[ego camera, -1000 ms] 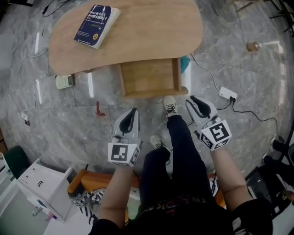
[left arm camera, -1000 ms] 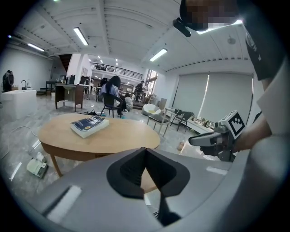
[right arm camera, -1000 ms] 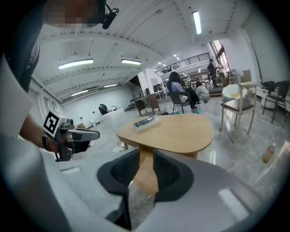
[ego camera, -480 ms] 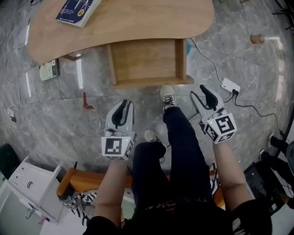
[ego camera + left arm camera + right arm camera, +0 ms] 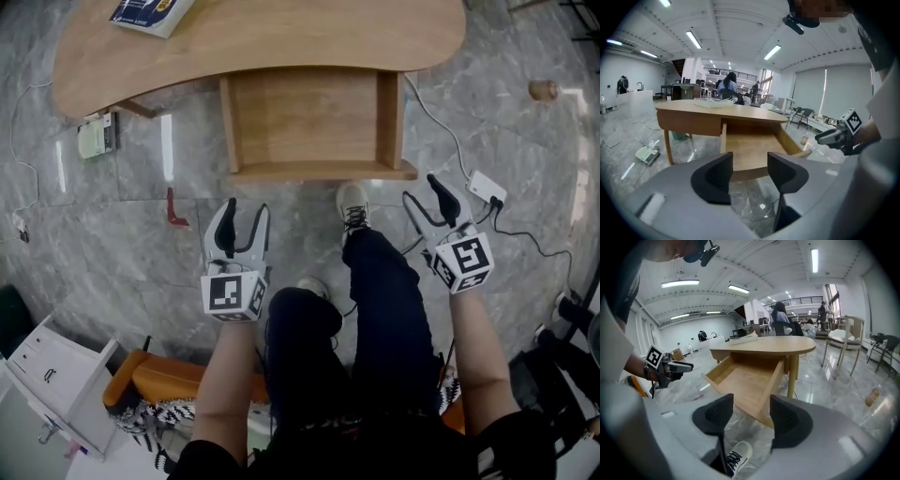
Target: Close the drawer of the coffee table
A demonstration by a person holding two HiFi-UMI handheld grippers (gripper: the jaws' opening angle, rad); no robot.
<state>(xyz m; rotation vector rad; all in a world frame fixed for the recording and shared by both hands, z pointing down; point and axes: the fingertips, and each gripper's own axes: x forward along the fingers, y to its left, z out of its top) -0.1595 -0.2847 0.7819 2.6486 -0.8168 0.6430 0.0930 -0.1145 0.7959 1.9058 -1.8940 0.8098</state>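
Note:
The wooden coffee table (image 5: pixel 281 42) has its drawer (image 5: pixel 309 117) pulled out toward me, empty, with its front board (image 5: pixel 319 172) nearest. My left gripper (image 5: pixel 242 217) hangs over the floor just short of the drawer's left front corner. Its jaws have just been opening and stand open with nothing between them. My right gripper (image 5: pixel 427 195) is off the drawer's right front corner, its jaws also freshly opened and empty. In the left gripper view, the drawer (image 5: pixel 750 152) lies straight beyond the left gripper (image 5: pixel 750 169). The right gripper (image 5: pixel 749 416) sees the drawer (image 5: pixel 745 378) slightly to its left.
A blue book (image 5: pixel 150 11) lies on the tabletop. My legs and shoes (image 5: pixel 354 208) stand between the grippers on the marble floor. A white power strip (image 5: pixel 486 187) with cables lies right of the drawer. A red object (image 5: pixel 174 211) and a small device (image 5: pixel 96 136) lie to its left.
Both grippers went from shut to open. The table and drawer now look larger and nearer in the head view, and both hands sit closer to the drawer's front.

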